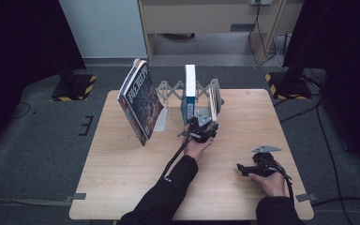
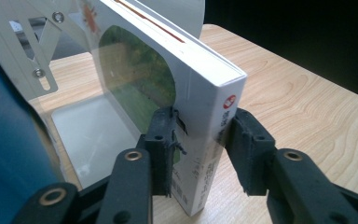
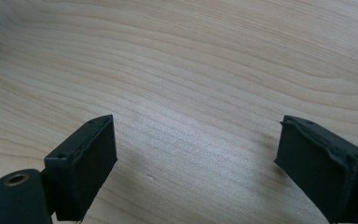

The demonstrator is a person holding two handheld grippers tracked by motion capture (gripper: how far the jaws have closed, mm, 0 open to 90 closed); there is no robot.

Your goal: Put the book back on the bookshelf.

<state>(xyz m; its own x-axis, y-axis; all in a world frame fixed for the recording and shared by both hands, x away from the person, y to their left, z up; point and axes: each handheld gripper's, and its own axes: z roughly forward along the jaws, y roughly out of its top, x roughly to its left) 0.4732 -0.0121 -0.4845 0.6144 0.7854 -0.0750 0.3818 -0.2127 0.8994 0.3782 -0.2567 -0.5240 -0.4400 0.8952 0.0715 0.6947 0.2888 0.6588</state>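
So we've got the left gripper (image 2: 200, 140) clamped on the lower spine corner of a white book (image 2: 186, 88), jaws pinched against both covers, with the book standing upright at the right end of the expanding metal book rack (image 1: 168, 91) near the far edge of the table (image 1: 122, 187). From the high view that book (image 1: 213, 104) sits just right of a taller blue-and-white book (image 1: 189, 91) that's already upright in the rack, and we can't tell whether the white one is fully seated on the rack's base plate or just being nudged in. Over at the rack's left end, a dark-covered book (image 1: 139, 101) leans hard toward the left edge of the table, so it looks like it needs straightening. The right gripper (image 1: 253, 168) rests near the right front corner of the table, jaws spread wide over bare wood, gripping nothing. Our guess: roughly mid-job, one book placed, one in hand, the leaning one left to sort.
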